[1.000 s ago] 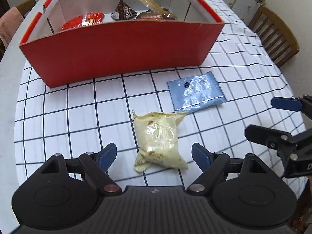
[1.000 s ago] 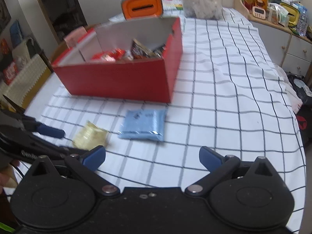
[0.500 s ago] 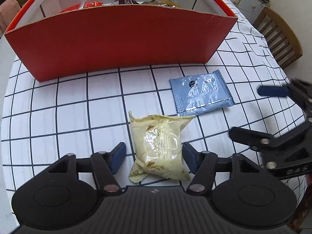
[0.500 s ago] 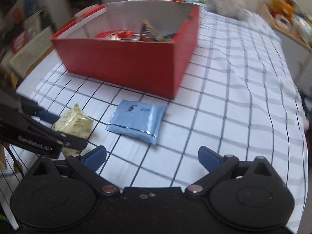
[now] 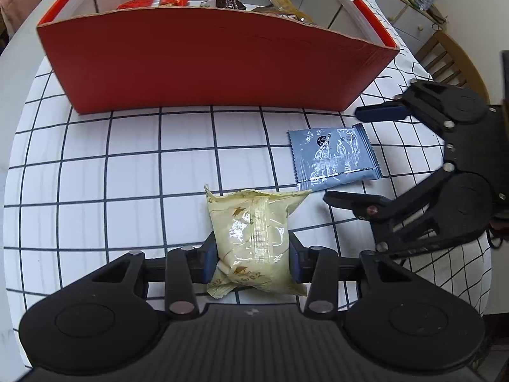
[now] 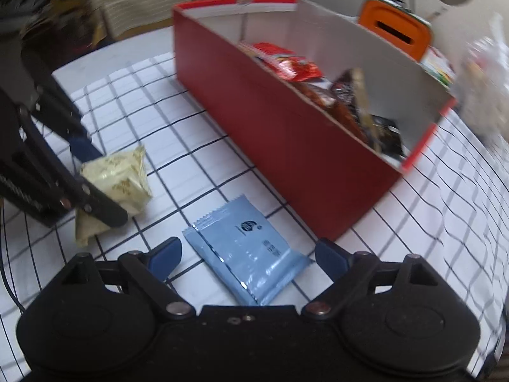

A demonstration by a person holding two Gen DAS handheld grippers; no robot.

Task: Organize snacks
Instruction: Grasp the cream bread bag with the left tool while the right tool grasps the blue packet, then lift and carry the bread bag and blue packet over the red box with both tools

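While left hand-held gripper [image 5: 253,262] clamps yellow packet [image 5: 254,238], right hand-held gripper [image 6: 248,258] straddles blue packet [image 6: 246,250], unclamped, closing; red box [image 5: 216,63] beyond.

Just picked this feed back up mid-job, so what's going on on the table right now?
A person is packing snacks into the red box, which already holds several packets. The left gripper has just been closing, and its pads now press the sides of the yellow snack packet, still resting on the checked tablecloth. The right gripper has been narrowing too, but its fingers stand clear on either side of the blue snack packet, which lies flat in front of the box.
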